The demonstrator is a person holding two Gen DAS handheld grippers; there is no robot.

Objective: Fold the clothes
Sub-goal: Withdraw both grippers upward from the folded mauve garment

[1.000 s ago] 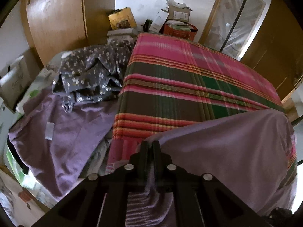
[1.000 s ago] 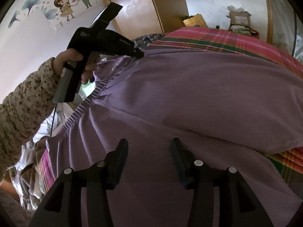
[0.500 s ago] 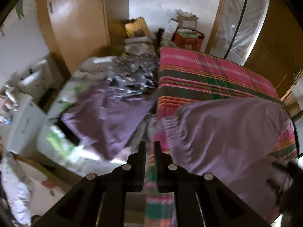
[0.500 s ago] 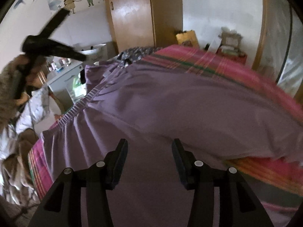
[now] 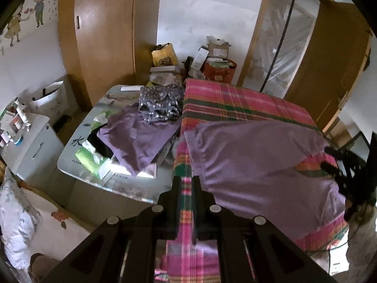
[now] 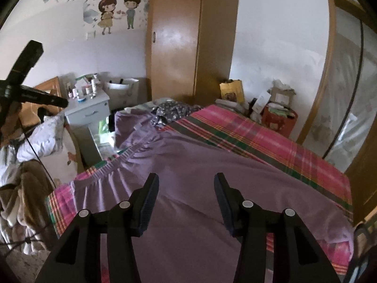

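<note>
Left wrist: left gripper (image 5: 186, 184) nearly closed, empty, above bed edge; right gripper (image 6: 186, 197) spread over purple garment (image 6: 212, 176).

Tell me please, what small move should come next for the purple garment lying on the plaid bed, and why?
Probably lower the open right claw onto the purple garment to grip an edge. It lies flat, unfolded, on the plaid bed, and neither claw holds it; the left claw is nearly shut and empty.

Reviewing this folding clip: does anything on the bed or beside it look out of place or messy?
Yes. Beside the plaid blanket, a second purple garment and a grey floral garment lie crumpled, unfolded. The purple trousers on the blanket lie spread out and wrinkled, with the waistband bunched.
</note>
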